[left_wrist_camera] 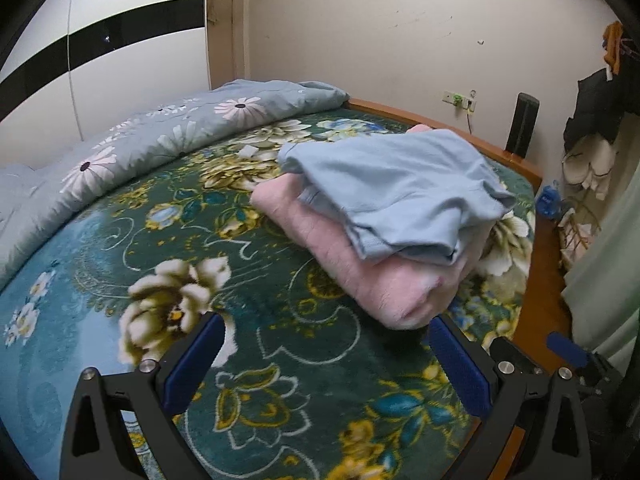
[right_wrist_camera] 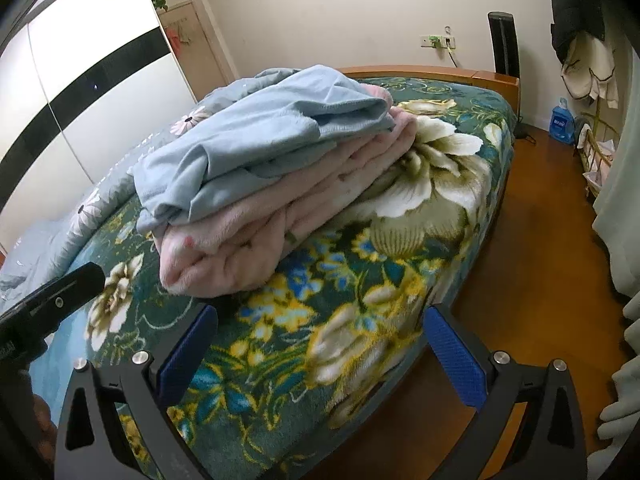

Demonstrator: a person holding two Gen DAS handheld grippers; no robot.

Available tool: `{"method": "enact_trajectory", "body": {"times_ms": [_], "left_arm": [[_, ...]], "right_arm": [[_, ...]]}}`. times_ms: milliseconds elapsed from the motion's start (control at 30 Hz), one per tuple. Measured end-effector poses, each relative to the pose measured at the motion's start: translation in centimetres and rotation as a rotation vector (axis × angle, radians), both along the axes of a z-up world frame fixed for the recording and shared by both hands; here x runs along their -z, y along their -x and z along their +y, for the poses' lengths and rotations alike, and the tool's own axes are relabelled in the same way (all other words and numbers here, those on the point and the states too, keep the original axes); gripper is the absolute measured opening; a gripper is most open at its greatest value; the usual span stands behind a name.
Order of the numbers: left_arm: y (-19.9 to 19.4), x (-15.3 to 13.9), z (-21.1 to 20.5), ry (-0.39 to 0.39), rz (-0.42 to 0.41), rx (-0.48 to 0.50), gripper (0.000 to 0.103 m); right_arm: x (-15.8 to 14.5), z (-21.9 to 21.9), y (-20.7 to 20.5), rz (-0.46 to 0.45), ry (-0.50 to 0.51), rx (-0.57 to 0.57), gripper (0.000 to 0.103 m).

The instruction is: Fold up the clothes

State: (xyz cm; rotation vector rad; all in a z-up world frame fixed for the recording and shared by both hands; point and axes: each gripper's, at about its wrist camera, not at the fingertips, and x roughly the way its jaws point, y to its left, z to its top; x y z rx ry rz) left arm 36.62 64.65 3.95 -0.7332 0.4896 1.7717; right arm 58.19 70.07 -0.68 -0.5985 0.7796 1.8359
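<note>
Folded pink blanket [left_wrist_camera: 352,256] lies on the bed's floral cover [left_wrist_camera: 168,248], w/ a light blue garment [left_wrist_camera: 400,196] loosely folded on top; its layers are bunched, so garment type is hard to tell. Left gripper [left_wrist_camera: 326,344] hangs over the cover just short of the stack, jaws spread, nothing between. Right gripper [right_wrist_camera: 320,340] is likewise spread & empty near the bed's edge. Gray floral quilt [left_wrist_camera: 132,148] runs out of frame at left. Wooden floor [right_wrist_camera: 532,240] beside the bed.

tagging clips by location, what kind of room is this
Most likely a home bedroom: a bed with a wooden frame under a green floral plush blanket, a rolled grey daisy-print quilt, and a glossy white wardrobe with a black band.
</note>
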Motion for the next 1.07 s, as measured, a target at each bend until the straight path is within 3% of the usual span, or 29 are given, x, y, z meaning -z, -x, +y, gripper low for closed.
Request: {"method": "enact_trajectory", "body": {"times_ms": [433,1067], "left_arm": [[0.7,1.3,0.0,0.038,0.061,-0.038,0.103],[0.1,2.2,-0.1,0.059,0.068,-0.028,0.103]], "right_arm": [[0.6,-0.1,0.9,-0.013,0.005,-0.028,0.103],[0.8,-0.4,1.3,-0.003,0.023,-0.037,0.103]]}}
